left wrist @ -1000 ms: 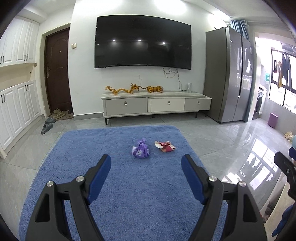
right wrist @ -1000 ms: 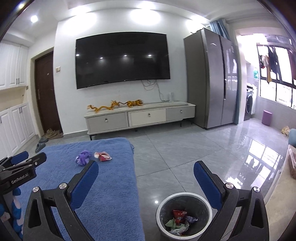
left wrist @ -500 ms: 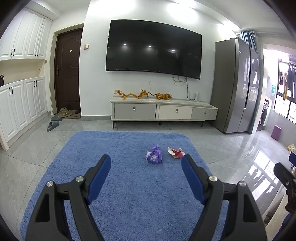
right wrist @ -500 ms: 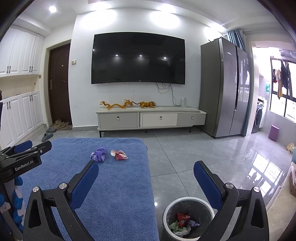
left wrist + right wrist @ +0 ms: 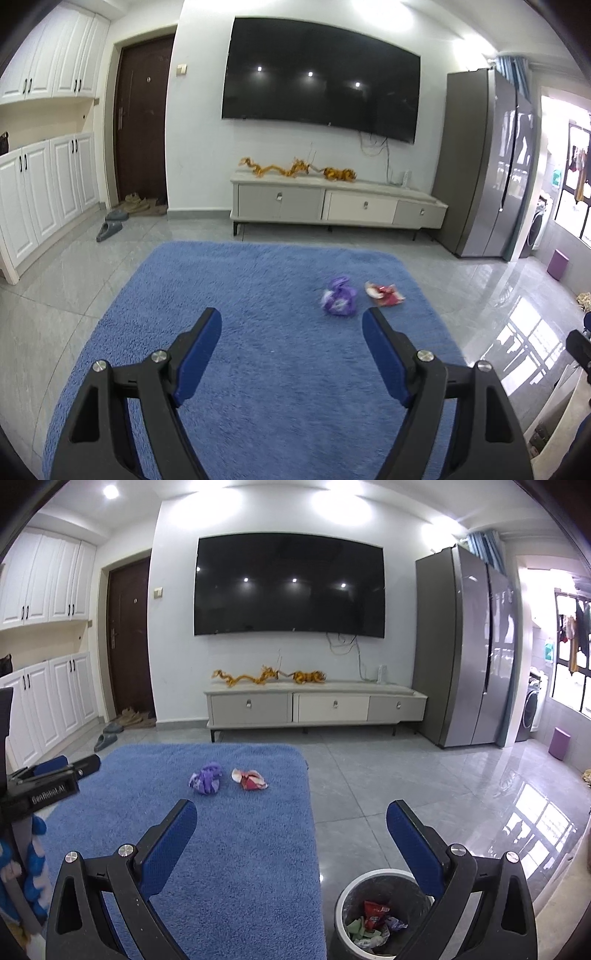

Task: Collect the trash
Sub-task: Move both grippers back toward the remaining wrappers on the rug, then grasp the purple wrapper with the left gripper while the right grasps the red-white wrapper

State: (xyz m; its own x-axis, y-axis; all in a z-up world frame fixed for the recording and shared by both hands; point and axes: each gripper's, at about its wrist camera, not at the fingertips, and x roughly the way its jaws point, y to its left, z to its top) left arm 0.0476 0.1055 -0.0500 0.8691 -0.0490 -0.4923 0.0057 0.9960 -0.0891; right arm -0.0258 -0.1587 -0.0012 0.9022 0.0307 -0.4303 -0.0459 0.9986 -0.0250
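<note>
Trash bin only in right view

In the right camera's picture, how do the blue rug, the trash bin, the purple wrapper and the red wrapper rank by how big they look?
1. blue rug
2. trash bin, though it is nearest the camera
3. purple wrapper and red wrapper look alike; no ranking.
</note>
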